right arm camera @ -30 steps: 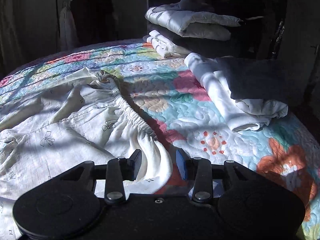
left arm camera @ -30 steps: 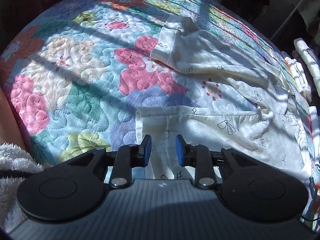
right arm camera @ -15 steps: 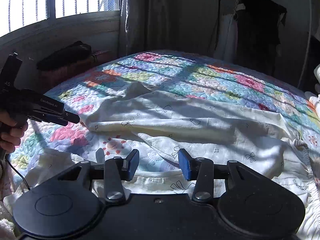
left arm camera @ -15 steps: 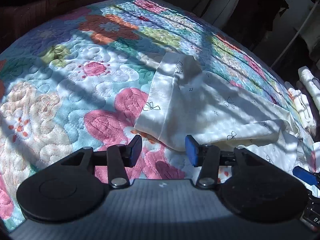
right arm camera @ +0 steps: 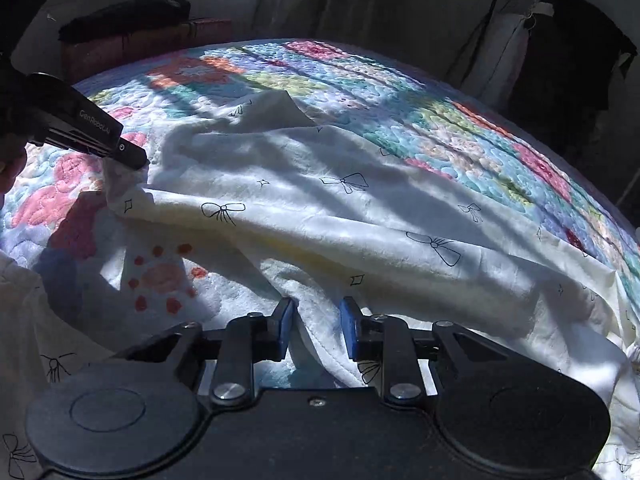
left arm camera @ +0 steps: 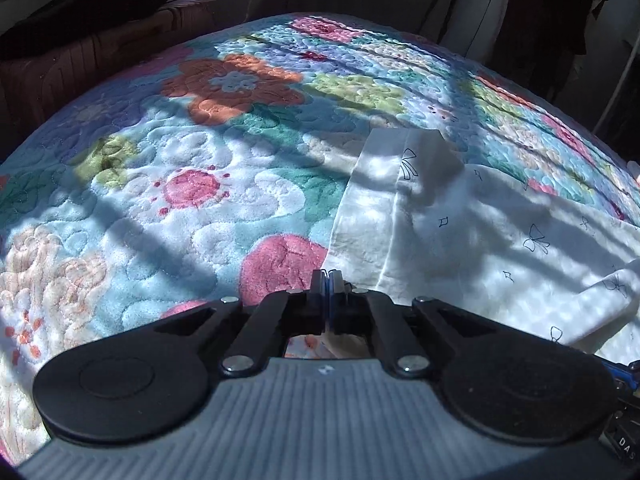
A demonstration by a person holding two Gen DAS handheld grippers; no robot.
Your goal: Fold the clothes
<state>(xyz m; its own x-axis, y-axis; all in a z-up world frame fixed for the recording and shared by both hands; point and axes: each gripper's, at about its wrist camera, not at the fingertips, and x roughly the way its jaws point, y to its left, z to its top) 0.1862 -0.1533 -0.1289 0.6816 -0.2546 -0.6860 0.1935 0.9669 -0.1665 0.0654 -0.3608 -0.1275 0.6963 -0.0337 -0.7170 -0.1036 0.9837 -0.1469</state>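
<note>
A white garment with small black bow prints [right arm camera: 360, 216] lies rumpled on a floral quilt [left arm camera: 192, 184]. It shows at the right of the left wrist view [left arm camera: 460, 240], with a hemmed leg end. My left gripper [left arm camera: 329, 280] is shut on the near corner of that hem; it also shows at the left of the right wrist view [right arm camera: 132, 158], pinching the cloth. My right gripper [right arm camera: 316, 320] is open, its blue pads either side of a fold of the garment near its middle.
The quilt covers a bed. A dark bag on a brown bench [left arm camera: 92, 40] stands beyond the bed's far left edge. Curtains and hanging clothes on a rack [right arm camera: 560, 60] are at the back right.
My left gripper moved to the far leg end and shut on its hem corner. My right gripper swung from the waistband to the garment's middle and stayed open.
</note>
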